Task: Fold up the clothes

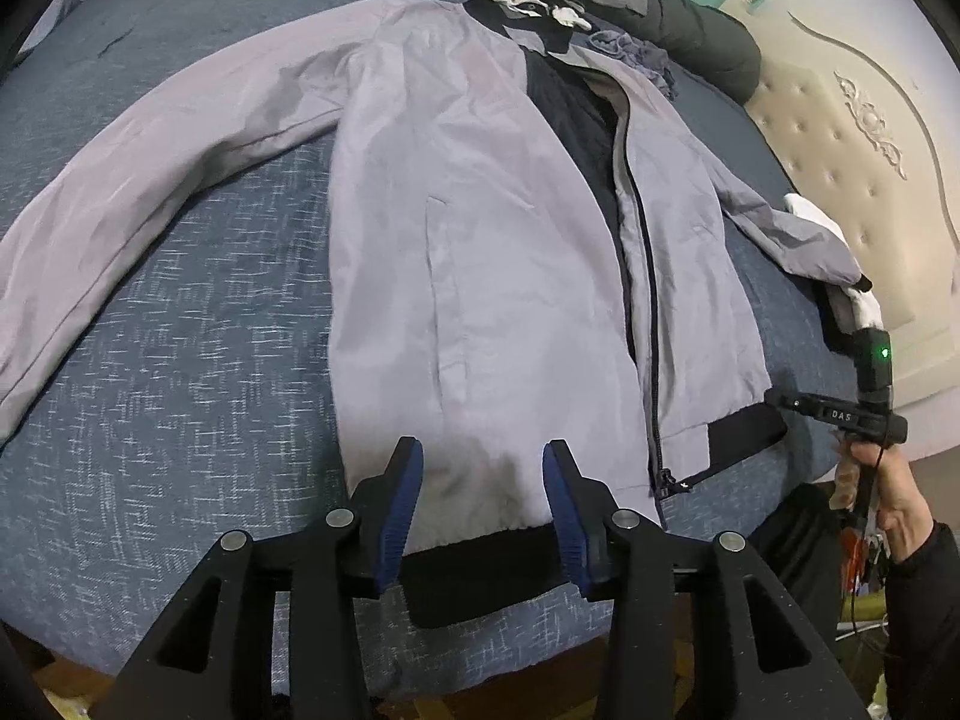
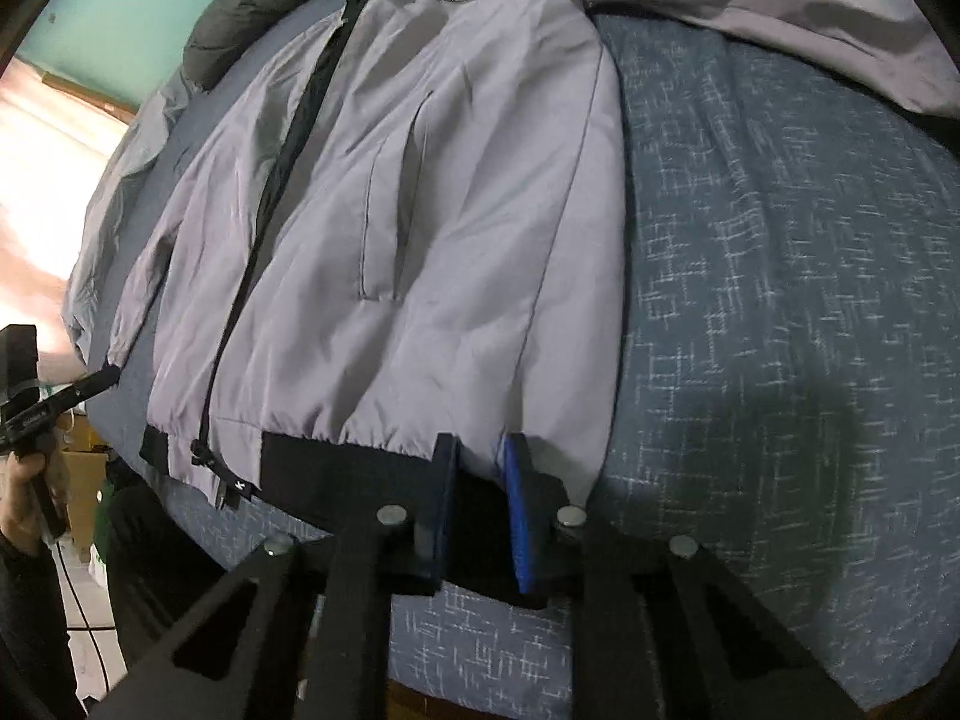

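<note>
A light grey zip jacket [image 1: 480, 210] lies face up on the blue bed cover [image 1: 180, 390], part unzipped, with both sleeves spread out. My left gripper [image 1: 483, 444] stands open over the black hem band [image 1: 480, 570] of one front panel, and its blue pads do not press the cloth. In the right wrist view the jacket [image 2: 450, 210] fills the middle. There my right gripper [image 2: 481, 441] is shut on the hem band [image 2: 336, 468], near the outer corner of the other front panel. A hand [image 1: 894, 498] holds the other gripper's handle at the bed's right side.
Dark clothes [image 1: 690, 30] are heaped at the far end of the bed. A cream padded headboard [image 1: 852, 150] stands on the right, with a white cloth [image 1: 816, 216] by it. The bed's near edge runs just under both grippers. A cardboard box [image 2: 78, 462] sits on the floor.
</note>
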Motion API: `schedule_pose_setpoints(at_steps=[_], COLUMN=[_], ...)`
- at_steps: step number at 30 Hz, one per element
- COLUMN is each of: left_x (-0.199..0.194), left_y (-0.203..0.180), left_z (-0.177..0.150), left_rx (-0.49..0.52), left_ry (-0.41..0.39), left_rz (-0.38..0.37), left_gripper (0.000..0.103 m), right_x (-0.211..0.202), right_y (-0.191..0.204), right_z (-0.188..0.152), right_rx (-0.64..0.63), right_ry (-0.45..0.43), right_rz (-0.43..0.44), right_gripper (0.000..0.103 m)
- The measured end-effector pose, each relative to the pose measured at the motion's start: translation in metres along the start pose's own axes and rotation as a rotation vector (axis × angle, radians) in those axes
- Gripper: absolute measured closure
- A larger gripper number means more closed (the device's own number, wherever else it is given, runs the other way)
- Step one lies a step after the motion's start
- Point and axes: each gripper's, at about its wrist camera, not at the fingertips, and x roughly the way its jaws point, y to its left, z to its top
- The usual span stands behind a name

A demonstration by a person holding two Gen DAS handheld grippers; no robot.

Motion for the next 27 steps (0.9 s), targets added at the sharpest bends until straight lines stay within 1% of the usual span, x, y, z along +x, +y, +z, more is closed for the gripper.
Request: schedule_pose_setpoints(at_steps=[2,5,8,10,13,15,18,20,23,27], left_x=[-0.004,-0.005,-0.006,-0.004,0.002,0.008,0.014,0.017,0.023,0.027], left_y=[0.005,0.011,0.017,0.021,0.024,0.027,0.033,0.038,0.047,0.057], left_z=[-0.001,-0.002,-0.002,-0.002,-0.002,-0.002,-0.004,-0.006,-0.010,-0.013], left_rx=[-0.007,-0.015,-0.024,-0.033,-0.042,-0.049,-0.059,-0.063,-0.075,-0.108], left_ry=[-0.003,-0.007,0.000,0.008,0.024,0.037,0.056,0.072,0.096,0.105], left_rz=[0.000,0.005,0.002,-0.008,-0.008,0.001,0.012,0.028,0.035,0.015], left_gripper=[0.057,0.056,0.056,0.055,0.055,0.055,0.054,0.053,0.052,0.051], right_x=[-0.011,-0.033,-0.053,-0.060,-0.055,-0.049,-0.039,-0.030,-0.029,-0.032], right_y=[-0.004,-0.014,-0.029,-0.046,-0.065,-0.069,-0.070,-0.063,-0.064,-0.062], right_z=[-0.003,-0.011,-0.020,-0.025,-0.031,-0.033,-0.033,-0.030,-0.029,-0.026], right_rx=[0.005,0.016,0.030,0.057,0.095,0.099,0.110,0.114,0.114,0.093], right_ry=[-0.024,-0.056,-0.076,-0.077,-0.067,-0.058,-0.049,-0.042,-0.039,-0.035], right_rz=[0.018,0.046,0.035,0.040,0.043,0.042,0.039,0.037,0.043,0.042], right_gripper=[0.092,0.092,0.093,0.093,0.093,0.093,0.094,0.094,0.094,0.093])
